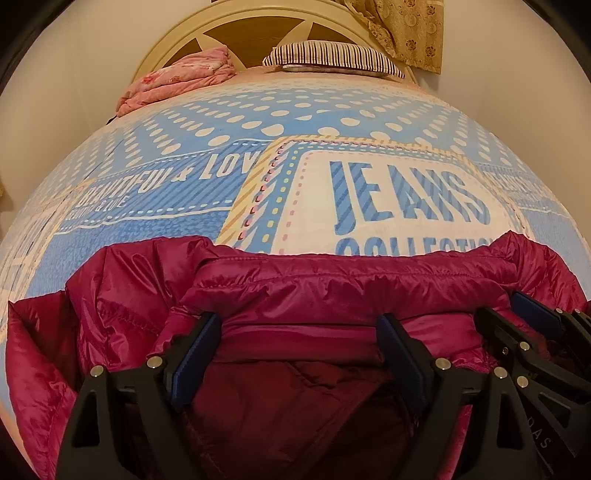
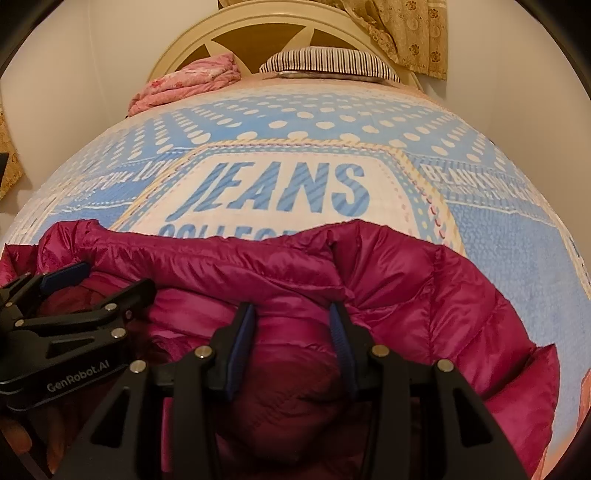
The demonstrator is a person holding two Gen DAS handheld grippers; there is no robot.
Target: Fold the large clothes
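A magenta puffer jacket (image 1: 332, 280) lies bunched on the blue and white bedspread (image 1: 177, 206); it also shows in the right wrist view (image 2: 406, 280). My left gripper (image 1: 299, 325) is wide open, its fingers pressed into a fold of the jacket that bulges between them. My right gripper (image 2: 291, 314) is partly open with jacket fabric swelling between its blue pads (image 2: 338, 328), not clamped. Each gripper shows in the other's view: the right one at the right edge (image 1: 517, 317), the left one at the left edge (image 2: 99, 277). They sit side by side on the jacket's near part.
The bedspread (image 2: 498, 236) reads "JEANS COLLECTION". At the headboard (image 1: 258, 22) lie a pink folded quilt (image 1: 177, 81) and a striped pillow (image 1: 332, 57). A gold curtain (image 1: 406, 33) hangs at the top right. White walls flank the bed.
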